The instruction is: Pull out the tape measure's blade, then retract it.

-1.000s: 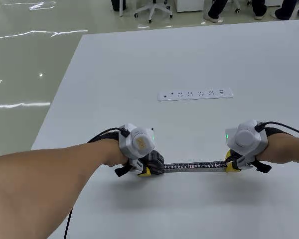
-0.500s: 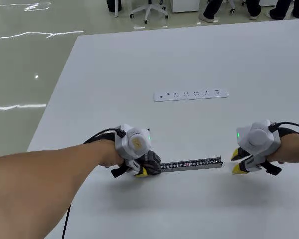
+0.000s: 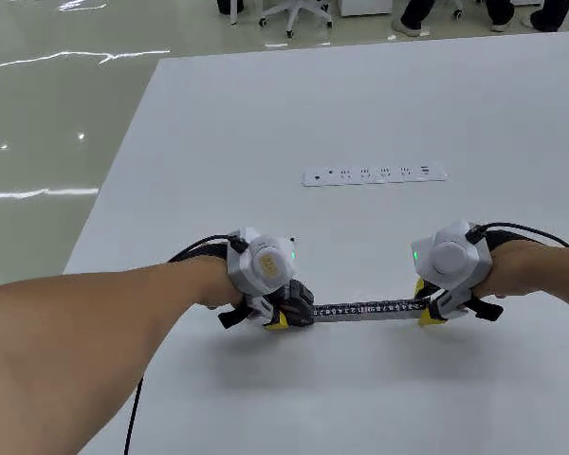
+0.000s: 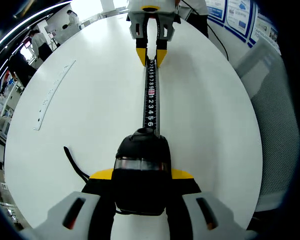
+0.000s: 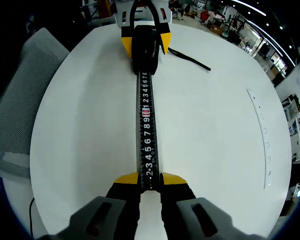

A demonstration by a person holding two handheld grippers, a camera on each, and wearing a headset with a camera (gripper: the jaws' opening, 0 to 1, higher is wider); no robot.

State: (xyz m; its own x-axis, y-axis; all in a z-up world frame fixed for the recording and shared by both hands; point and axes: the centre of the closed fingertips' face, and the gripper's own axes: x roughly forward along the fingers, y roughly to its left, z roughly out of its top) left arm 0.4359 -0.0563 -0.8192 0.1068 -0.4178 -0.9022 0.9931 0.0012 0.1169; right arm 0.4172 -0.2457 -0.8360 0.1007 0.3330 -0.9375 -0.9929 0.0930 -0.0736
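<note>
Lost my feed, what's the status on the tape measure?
Left gripper shut on case. Right gripper shut on blade end, blade out between them. Power strip well clear.

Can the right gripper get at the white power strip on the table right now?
Probably not yet: the right gripper is shut on the numbered tape blade. Otherwise, bare white table leads to the flat white power strip.

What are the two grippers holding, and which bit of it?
The left gripper clamps the tape measure's black case by its sides. The right gripper pinches the pulled-out blade at its tip end.
</note>
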